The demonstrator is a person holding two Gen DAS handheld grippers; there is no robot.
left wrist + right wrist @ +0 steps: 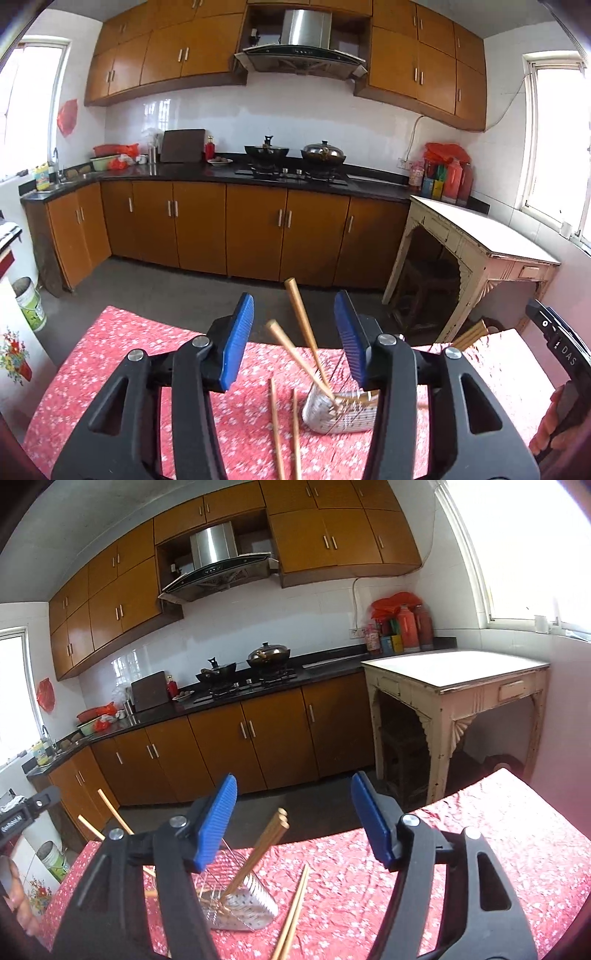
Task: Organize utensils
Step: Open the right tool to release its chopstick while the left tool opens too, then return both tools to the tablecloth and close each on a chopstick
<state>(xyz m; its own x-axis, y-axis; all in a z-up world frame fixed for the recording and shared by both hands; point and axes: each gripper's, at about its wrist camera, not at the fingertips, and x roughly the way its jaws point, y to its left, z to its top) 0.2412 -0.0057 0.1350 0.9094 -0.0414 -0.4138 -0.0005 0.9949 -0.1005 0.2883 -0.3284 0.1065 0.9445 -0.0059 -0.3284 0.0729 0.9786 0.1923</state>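
Left wrist view: the left gripper (pixel 293 341) is seen with its blue pads (pixel 238 341) parted and pressing on nothing. Between and beyond them, two chopsticks (pixel 303 325) are seen leaning out of a perforated metal holder (pixel 334 415) that stands on a table covered by a red floral cloth (pixel 129 354). Two more chopsticks (pixel 284 428) lie loose on the cloth just left of the holder — roughly parallel, pointing toward the camera. At the right edge, part of the other gripper's black body (pixel 557 343) is caught, with further chopstick ends showing beside it.

In the right wrist view, the right gripper (pixel 293 821) is likewise spread wide, nothing being clamped between its pads (pixel 371 819). The holder (pixel 240 904) is seen below and left of the gap, with a bundle of chopsticks (pixel 258 849) tilted out of it to the upper right. A loose pair (pixel 293 912) rests on the cloth just right of the holder. At the far left, the left gripper's body (pixel 27 812) and two more chopstick ends are visible — whether those sit in the holder cannot be told.
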